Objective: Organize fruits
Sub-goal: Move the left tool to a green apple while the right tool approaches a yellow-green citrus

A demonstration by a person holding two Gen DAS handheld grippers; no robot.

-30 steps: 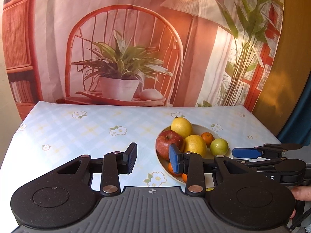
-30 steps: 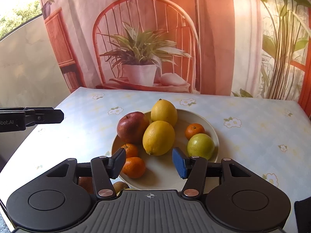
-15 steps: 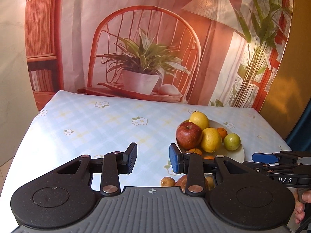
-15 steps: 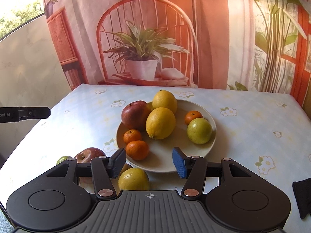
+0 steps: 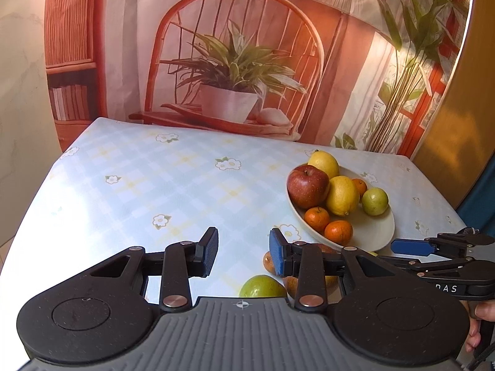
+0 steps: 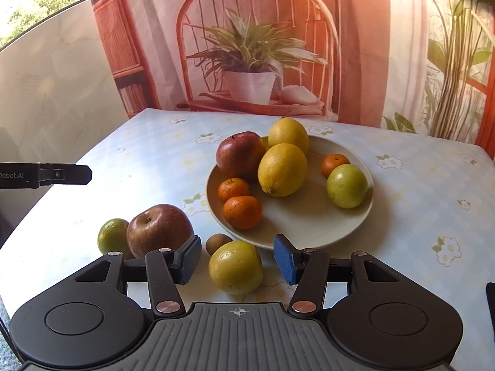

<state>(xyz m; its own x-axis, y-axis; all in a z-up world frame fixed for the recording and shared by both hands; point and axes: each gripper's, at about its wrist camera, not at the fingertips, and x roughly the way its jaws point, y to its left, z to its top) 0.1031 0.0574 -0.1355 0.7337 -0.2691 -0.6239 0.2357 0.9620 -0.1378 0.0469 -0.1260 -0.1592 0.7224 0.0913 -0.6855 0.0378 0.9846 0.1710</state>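
Four fruits lie loose on the desk [image 6: 417,191] at the near rim of the plate [image 6: 309,225], and I judge those are what remains to be gathered: a yellow-green fruit [image 6: 235,267], a dark red apple [image 6: 159,230], a small green fruit [image 6: 113,236] touching the apple's left side, and a little brown fruit [image 6: 217,243] between the apple and the plate. I hold my right gripper [image 6: 237,261] tilted down over the yellow-green fruit, jaws apart and empty, the fruit sitting in the gap but neither pad pressing on it; that stance suits a close from both sides. My left gripper [image 5: 243,253] hangs further left over bare cloth, jaws apart with nothing between them, likely kept clear so the two tools do not crowd one fruit. On the plate, an apple [image 6: 240,154], two lemons [image 6: 282,169], three mandarins [image 6: 243,211] and a green fruit [image 6: 347,186] leave the near right part bare, a fair landing spot.
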